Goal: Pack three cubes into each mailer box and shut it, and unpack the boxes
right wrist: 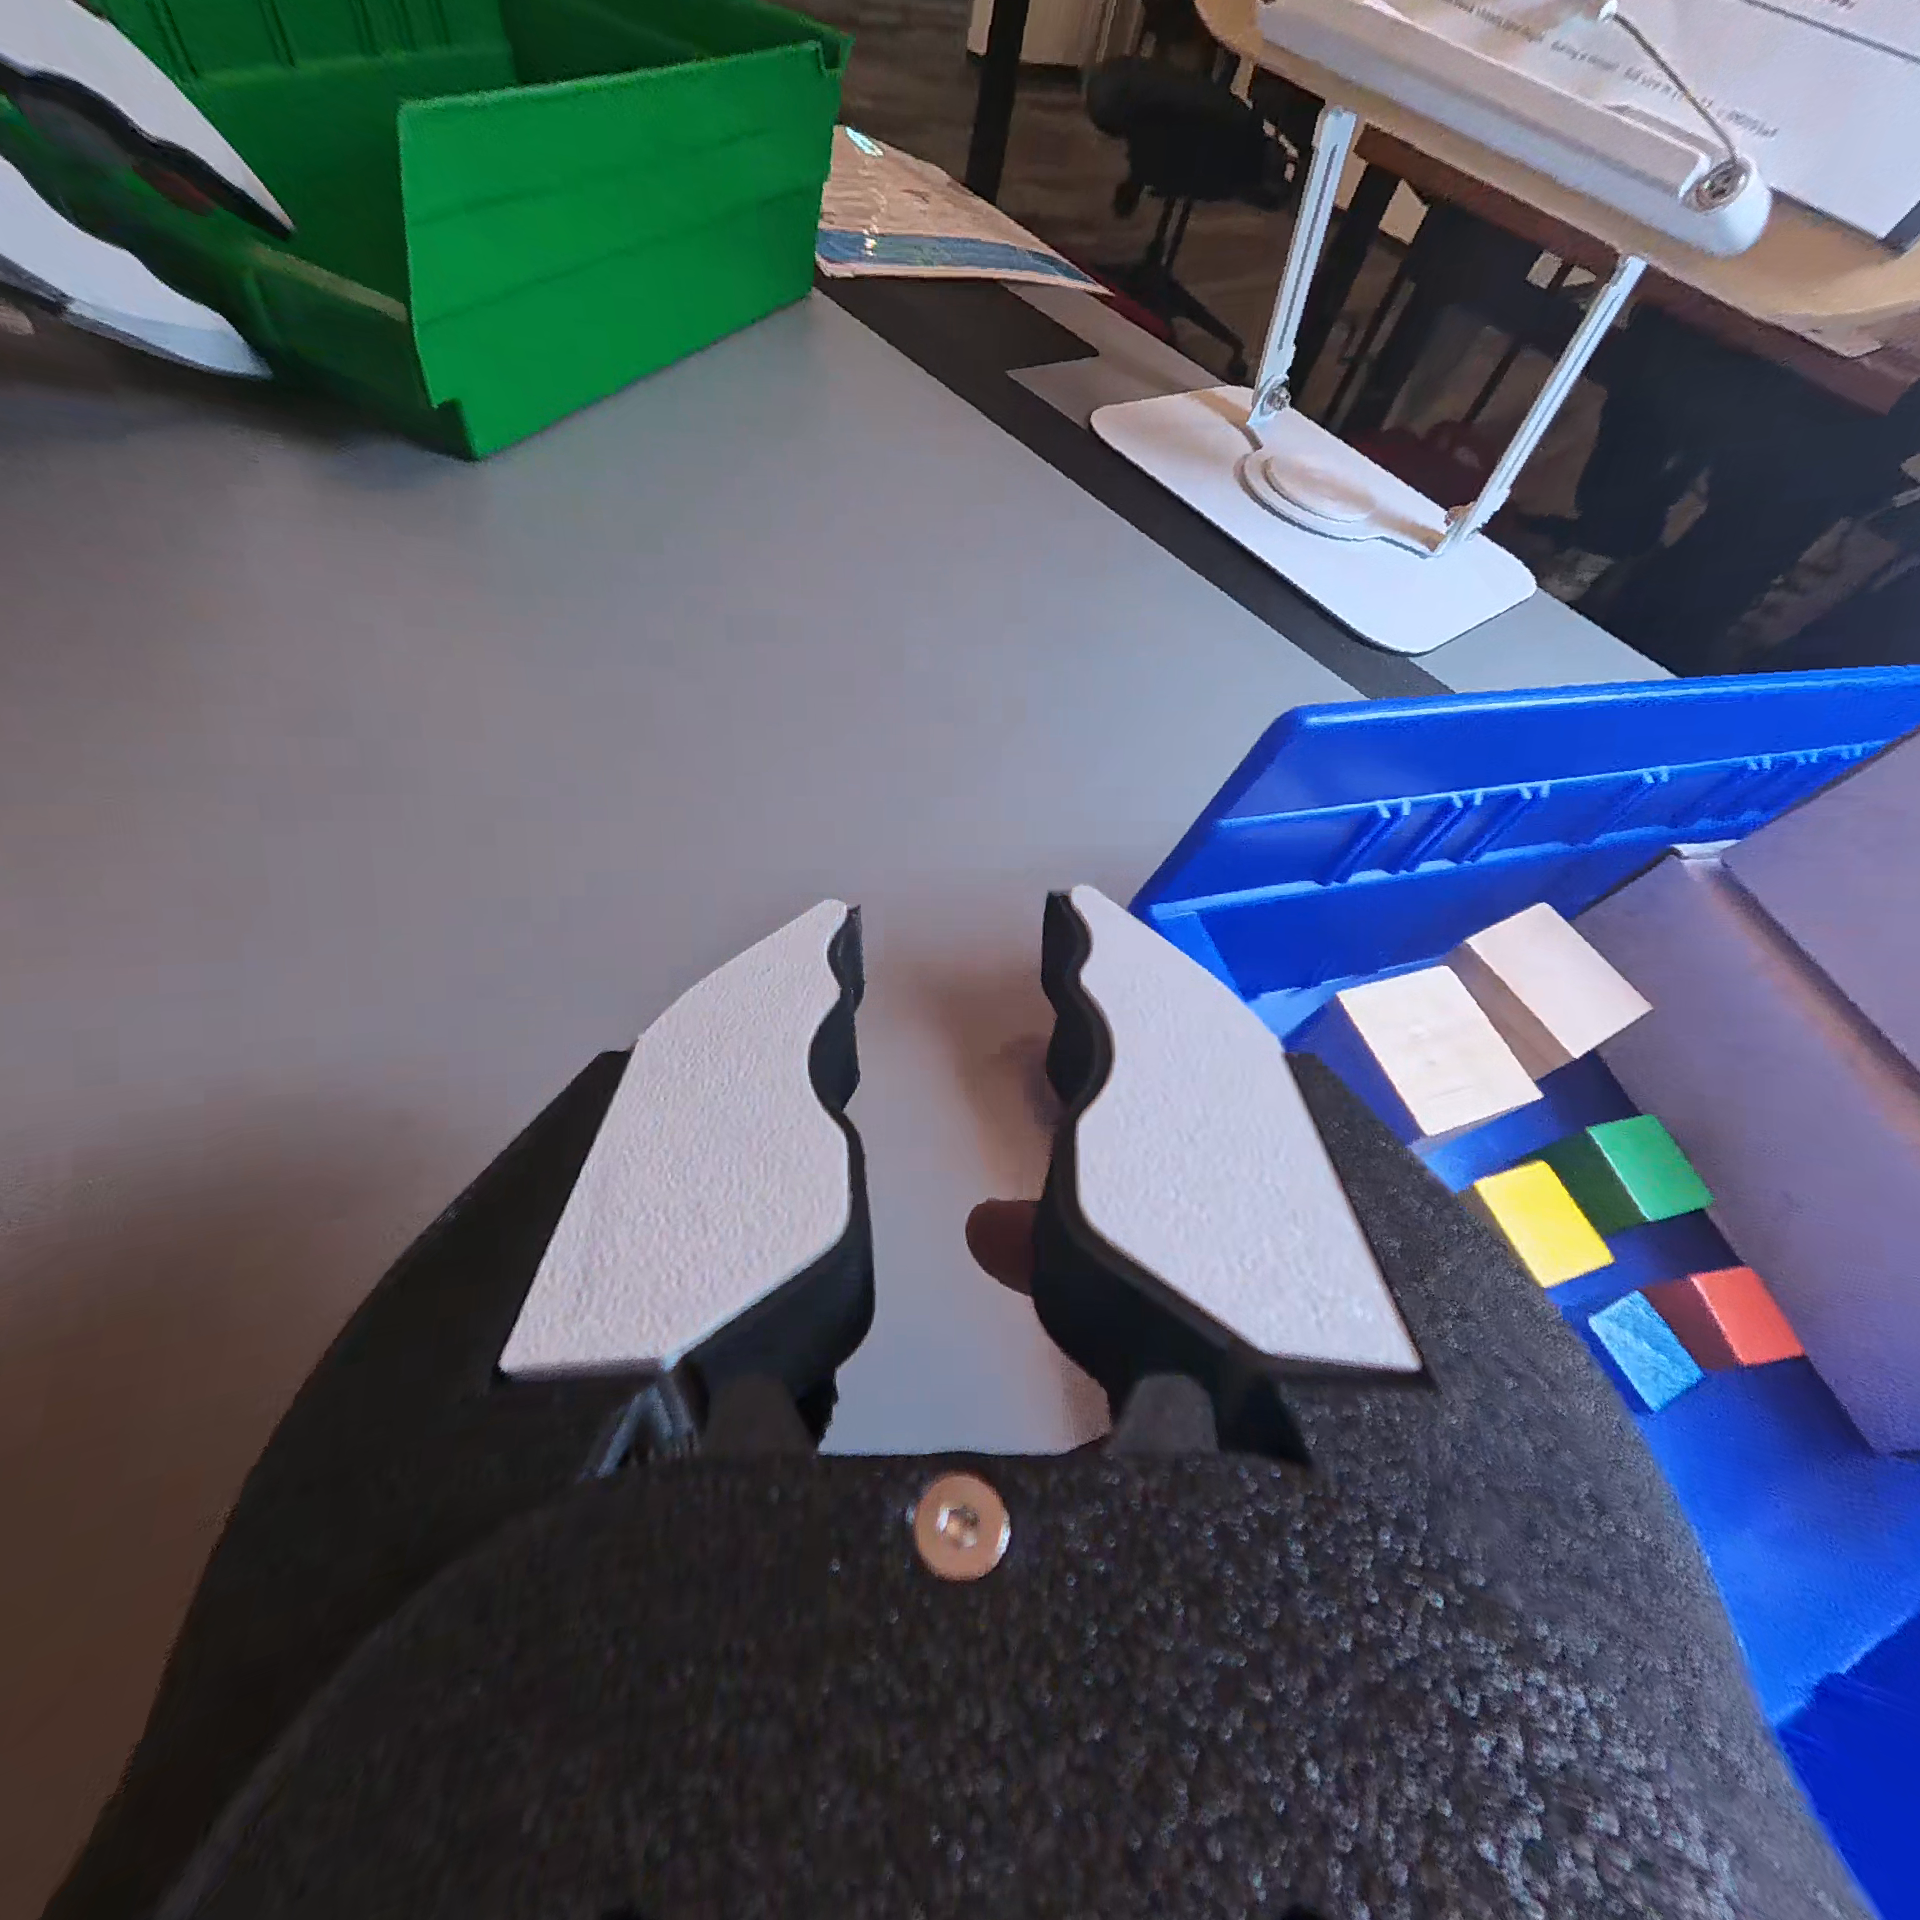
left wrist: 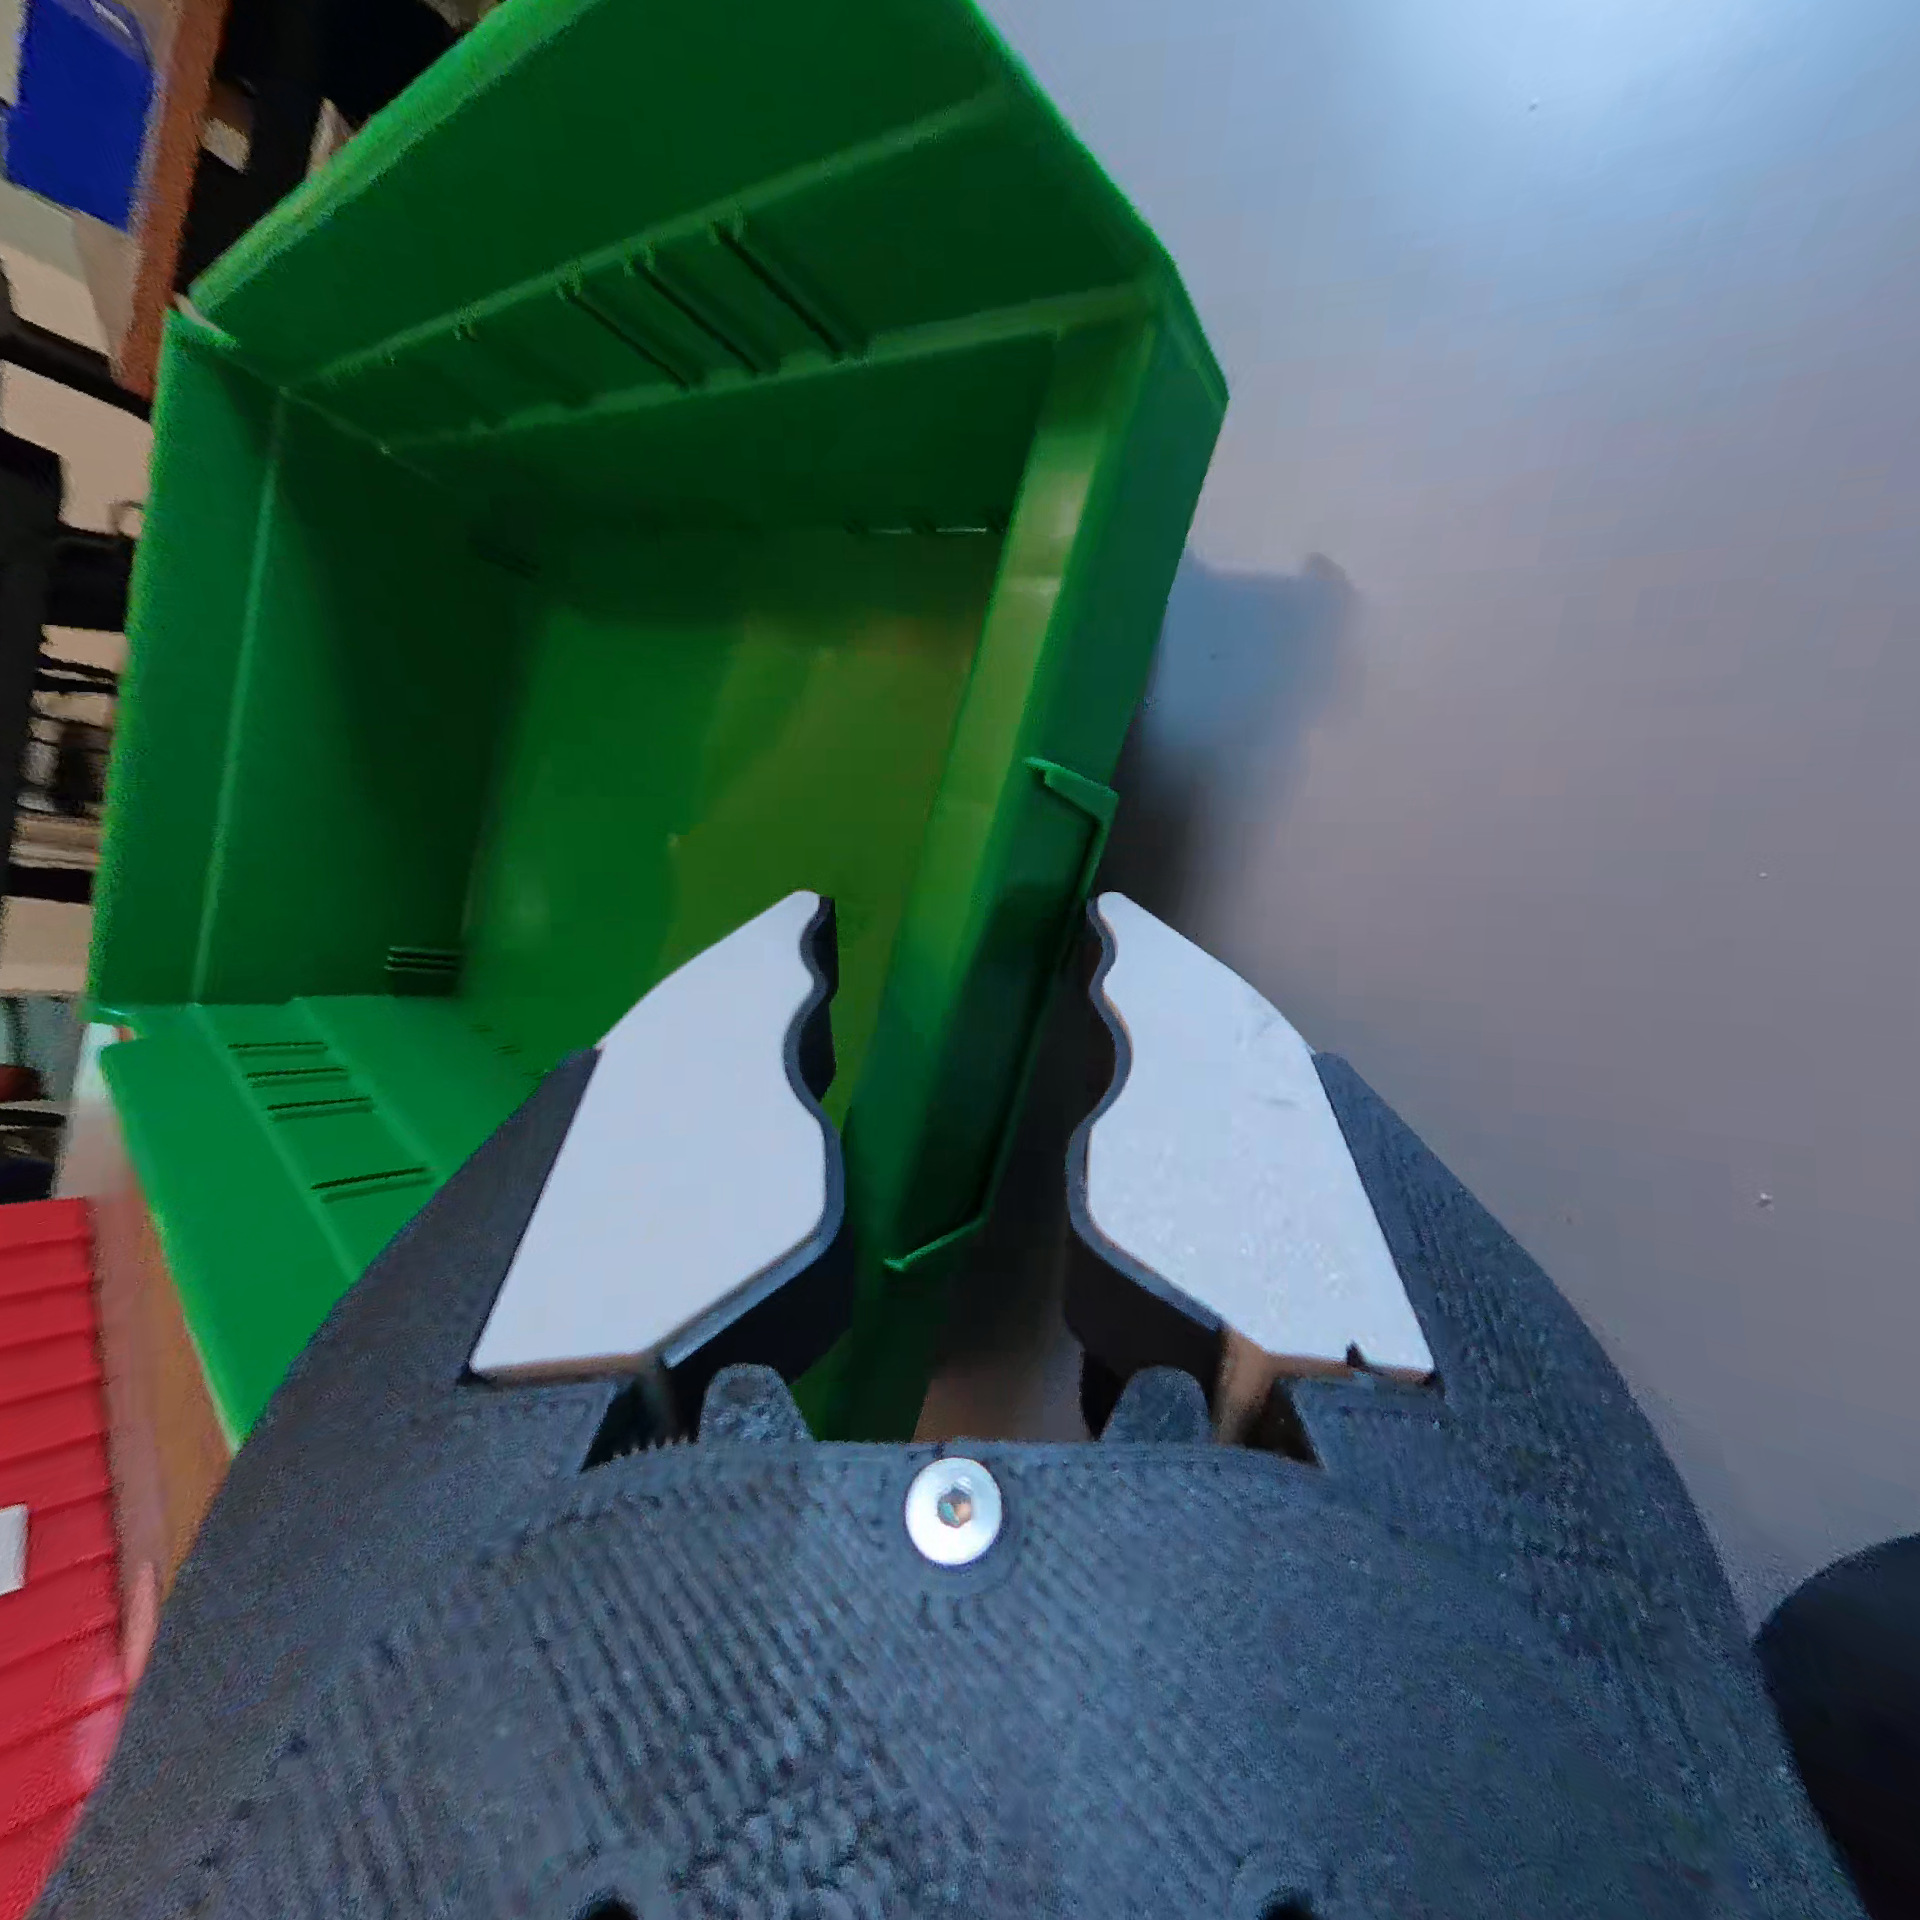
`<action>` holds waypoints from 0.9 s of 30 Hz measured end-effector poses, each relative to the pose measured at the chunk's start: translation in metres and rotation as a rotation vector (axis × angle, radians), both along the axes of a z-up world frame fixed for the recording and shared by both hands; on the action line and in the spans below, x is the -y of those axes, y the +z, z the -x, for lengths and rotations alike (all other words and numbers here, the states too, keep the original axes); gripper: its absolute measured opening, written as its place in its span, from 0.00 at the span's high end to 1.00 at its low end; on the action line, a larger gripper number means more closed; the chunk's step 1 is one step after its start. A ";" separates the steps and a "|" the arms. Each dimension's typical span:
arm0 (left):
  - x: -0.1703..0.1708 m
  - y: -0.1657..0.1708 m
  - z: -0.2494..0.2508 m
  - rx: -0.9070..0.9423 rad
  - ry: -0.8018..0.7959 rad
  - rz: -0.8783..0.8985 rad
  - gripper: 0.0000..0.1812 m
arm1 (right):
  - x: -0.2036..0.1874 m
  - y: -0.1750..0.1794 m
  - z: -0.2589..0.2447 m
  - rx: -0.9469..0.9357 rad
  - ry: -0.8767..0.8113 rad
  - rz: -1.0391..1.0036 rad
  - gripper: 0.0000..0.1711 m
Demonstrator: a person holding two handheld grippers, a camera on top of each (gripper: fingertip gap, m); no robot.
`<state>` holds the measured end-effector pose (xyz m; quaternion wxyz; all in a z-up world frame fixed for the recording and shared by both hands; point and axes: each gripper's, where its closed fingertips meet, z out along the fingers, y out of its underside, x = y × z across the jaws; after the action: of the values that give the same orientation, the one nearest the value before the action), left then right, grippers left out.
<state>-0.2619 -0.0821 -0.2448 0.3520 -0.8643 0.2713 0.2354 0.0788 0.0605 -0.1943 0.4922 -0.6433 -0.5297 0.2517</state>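
Observation:
My left gripper (left wrist: 961, 925) straddles the right side wall of an empty green bin (left wrist: 582, 727), one finger inside and one outside, shut on that wall. Its fingers also show in the right wrist view (right wrist: 135, 223) at the green bin (right wrist: 613, 239), far left. My right gripper (right wrist: 951, 935) is open and empty, low over the grey table (right wrist: 520, 727), just left of a blue bin (right wrist: 1558, 758). The blue bin holds two white cubes (right wrist: 1439, 1044), a yellow cube (right wrist: 1543, 1221), a green cube (right wrist: 1647, 1164), a red cube (right wrist: 1745, 1314), a blue cube (right wrist: 1642, 1361) and grey mailer boxes (right wrist: 1766, 1091).
A white stand (right wrist: 1320, 520) with a raised holder sits at the table's far right edge. Papers (right wrist: 935, 229) lie behind the green bin. A red ribbed bin (left wrist: 52, 1455) is at the left gripper's lower left. Open grey tabletop lies between the two bins. One gripper's finger ends stand about 40 cm off the other's.

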 end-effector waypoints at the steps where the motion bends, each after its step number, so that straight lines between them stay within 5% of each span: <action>1: 0.000 0.000 -0.001 -0.046 -0.019 -0.009 0.77 | -0.003 -0.001 -0.002 0.019 -0.017 -0.013 0.81; 3: 0.000 0.001 -0.004 -0.160 -0.053 -0.016 0.81 | -0.012 -0.003 -0.009 0.061 -0.068 -0.046 0.81; 10: -0.004 0.002 -0.048 -0.140 -0.185 -0.058 0.82 | -0.047 -0.004 -0.054 0.298 -0.280 -0.208 0.77; 18: -0.020 0.002 -0.117 -0.145 -0.453 -0.108 0.82 | -0.064 -0.038 -0.090 0.756 -0.354 -0.368 0.72; 23: -0.049 0.003 -0.166 -0.161 -0.625 -0.162 0.82 | -0.084 -0.053 -0.098 1.009 -0.411 -0.484 0.80; 27: -0.091 0.004 -0.189 -0.159 -0.656 -0.241 0.80 | -0.087 -0.054 -0.092 1.037 -0.374 -0.506 0.80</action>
<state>-0.0729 0.0093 -0.2405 0.4859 -0.6625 0.5313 0.2068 0.1712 0.1476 -0.2479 0.3437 -0.6273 -0.6217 -0.3191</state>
